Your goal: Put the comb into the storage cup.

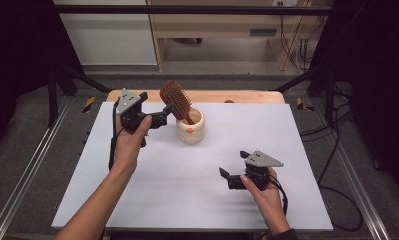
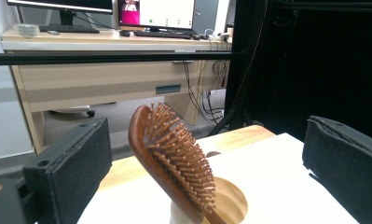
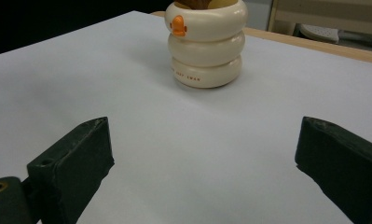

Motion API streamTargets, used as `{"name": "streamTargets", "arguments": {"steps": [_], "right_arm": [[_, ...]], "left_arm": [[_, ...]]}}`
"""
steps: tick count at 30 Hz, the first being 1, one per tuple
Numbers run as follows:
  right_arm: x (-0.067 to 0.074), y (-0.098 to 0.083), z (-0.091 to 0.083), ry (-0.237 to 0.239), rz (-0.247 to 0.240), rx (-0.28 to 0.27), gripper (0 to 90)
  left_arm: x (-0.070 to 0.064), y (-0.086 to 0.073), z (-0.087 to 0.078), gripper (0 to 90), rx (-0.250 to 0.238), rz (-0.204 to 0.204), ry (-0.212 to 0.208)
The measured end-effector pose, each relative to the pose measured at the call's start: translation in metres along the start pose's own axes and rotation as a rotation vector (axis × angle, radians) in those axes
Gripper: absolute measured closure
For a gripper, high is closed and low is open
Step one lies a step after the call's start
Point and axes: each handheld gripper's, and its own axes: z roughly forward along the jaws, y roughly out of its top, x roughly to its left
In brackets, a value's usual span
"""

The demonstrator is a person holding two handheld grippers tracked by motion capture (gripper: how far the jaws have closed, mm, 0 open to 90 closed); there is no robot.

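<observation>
Wooden and reddish-brown, a paddle hairbrush [image 1: 176, 99] stands handle-down in a cream holder [image 1: 190, 129] shaped like three stacked rings, with a small orange mark on its front. The holder sits on a white table top [image 1: 197, 200], toward the far side and a little left of centre. The brush head leans up and to the left, its bristles facing right in the high view.

The left gripper [image 1: 162, 114] is held in the person's left hand [image 1: 132, 137] just to the left of the brush. Its jaws stand wide apart — in the left gripper view the brush [image 2: 172, 163] rises between the two black pads [image 2: 69, 170], with clear space on both sides and no contact. The mouth of the holder [image 2: 230, 203] shows below the brush head, pale wood-coloured inside.

The right gripper [image 1: 232, 175] is held in the person's right hand [image 1: 264, 192] near the front right of the table, well apart from the holder. Its jaws are also spread wide and grip nothing. In the right gripper view, the two black pads [image 3: 76, 161] frame bare white table [image 3: 81, 84], and the holder [image 3: 206, 44] stands farther off, centred between them, its orange mark [image 3: 178, 25] on the top ring.

Beyond the table's far wooden edge [image 1: 247, 96], a pale wooden desk [image 2: 104, 79] carries monitors [image 2: 155, 11] and a keyboard — seen in the left gripper view.
</observation>
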Motion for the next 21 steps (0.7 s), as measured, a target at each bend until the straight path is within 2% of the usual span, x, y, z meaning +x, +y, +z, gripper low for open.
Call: {"name": "streamTargets", "arguments": {"steps": [10, 21], "right_arm": [[0.003, -0.001, -0.001, -0.011, -0.036, 0.021, 4.4], [0.005, -0.002, -0.003, -0.013, -0.057, 0.035, 4.4]], "left_arm": [[0.000, -0.006, -0.019, 1.4, -0.010, -0.019, -0.020], [0.009, -0.005, -0.044, 1.4, -0.013, -0.001, -0.014]]}}
